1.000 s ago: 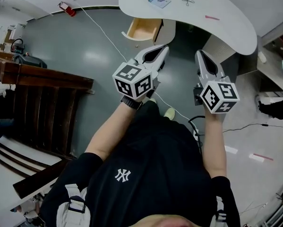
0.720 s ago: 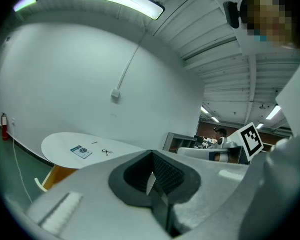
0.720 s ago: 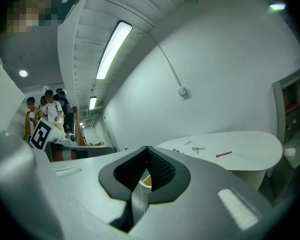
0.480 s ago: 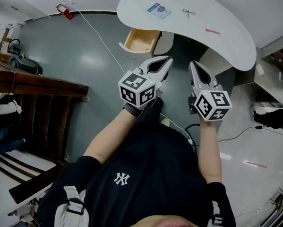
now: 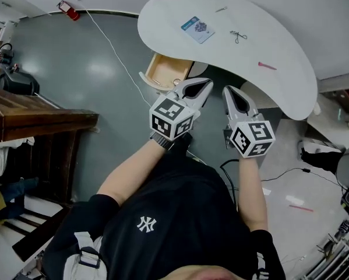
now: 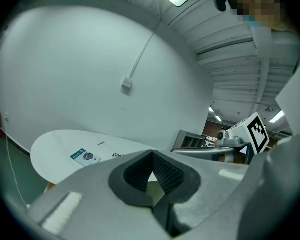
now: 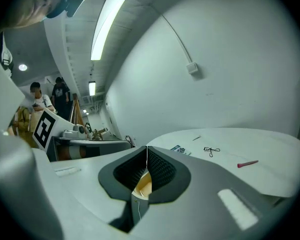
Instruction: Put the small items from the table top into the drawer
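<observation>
small items (image 5: 196, 29) on table (image 5: 162, 16): 4 | drawer (image 5: 167, 72): 1, open | left gripper (image 5: 205, 84), right gripper (image 5: 227, 90): jaws together, empty

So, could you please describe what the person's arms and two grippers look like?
The left gripper and right gripper are each a pale grey, tapered claw with dark ribbed inner pads, and each carries a white cube printed with black square markers. The person wears a black short-sleeved T-shirt with a small white logo, and a dark band on the left wrist.
</observation>
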`<state>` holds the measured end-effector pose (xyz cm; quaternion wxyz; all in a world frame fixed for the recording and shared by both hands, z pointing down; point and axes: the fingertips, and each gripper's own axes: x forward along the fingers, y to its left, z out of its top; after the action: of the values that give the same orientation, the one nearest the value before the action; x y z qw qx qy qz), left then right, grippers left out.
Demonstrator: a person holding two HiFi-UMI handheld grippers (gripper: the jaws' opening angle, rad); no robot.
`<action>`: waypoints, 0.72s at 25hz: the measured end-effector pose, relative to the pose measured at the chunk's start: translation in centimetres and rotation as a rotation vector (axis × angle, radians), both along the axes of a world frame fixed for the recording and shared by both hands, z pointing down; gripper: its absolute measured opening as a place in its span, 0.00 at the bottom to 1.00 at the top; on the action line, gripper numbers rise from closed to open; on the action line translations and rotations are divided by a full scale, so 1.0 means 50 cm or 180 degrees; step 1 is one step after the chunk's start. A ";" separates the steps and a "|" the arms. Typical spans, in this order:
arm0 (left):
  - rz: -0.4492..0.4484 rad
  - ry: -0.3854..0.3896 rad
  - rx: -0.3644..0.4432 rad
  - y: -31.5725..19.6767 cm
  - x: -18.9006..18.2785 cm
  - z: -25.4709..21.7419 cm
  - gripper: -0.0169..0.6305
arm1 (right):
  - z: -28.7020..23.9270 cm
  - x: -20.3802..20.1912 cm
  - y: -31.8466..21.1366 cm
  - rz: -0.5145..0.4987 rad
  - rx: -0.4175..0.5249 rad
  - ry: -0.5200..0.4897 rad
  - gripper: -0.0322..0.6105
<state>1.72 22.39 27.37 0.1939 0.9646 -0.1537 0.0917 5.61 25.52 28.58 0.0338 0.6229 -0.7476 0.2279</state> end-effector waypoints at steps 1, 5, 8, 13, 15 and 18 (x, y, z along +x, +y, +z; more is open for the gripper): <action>0.0007 -0.0015 -0.0017 -0.026 0.005 0.009 0.03 | 0.011 0.007 -0.028 0.0016 -0.0039 -0.0063 0.10; 0.0020 -0.0039 -0.0094 -0.113 0.022 0.036 0.03 | 0.046 0.037 -0.122 0.0108 -0.0174 -0.0320 0.13; -0.0027 -0.0027 -0.0159 -0.159 0.030 0.050 0.03 | 0.065 0.052 -0.168 0.0143 -0.0263 -0.0401 0.14; -0.0117 -0.0020 -0.0114 -0.228 0.053 0.071 0.03 | 0.102 0.083 -0.251 0.0125 -0.0380 -0.0259 0.16; -0.0165 -0.0017 -0.0127 -0.260 0.067 0.083 0.03 | 0.123 0.101 -0.290 0.0113 -0.0430 -0.0193 0.17; -0.0255 -0.0037 -0.0191 -0.304 0.090 0.113 0.03 | 0.182 0.129 -0.352 0.0046 -0.0586 -0.0160 0.19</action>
<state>6.23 7.18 33.02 0.2253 0.9509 -0.1905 0.0939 12.05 7.89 37.68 0.0705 0.6167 -0.7195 0.3115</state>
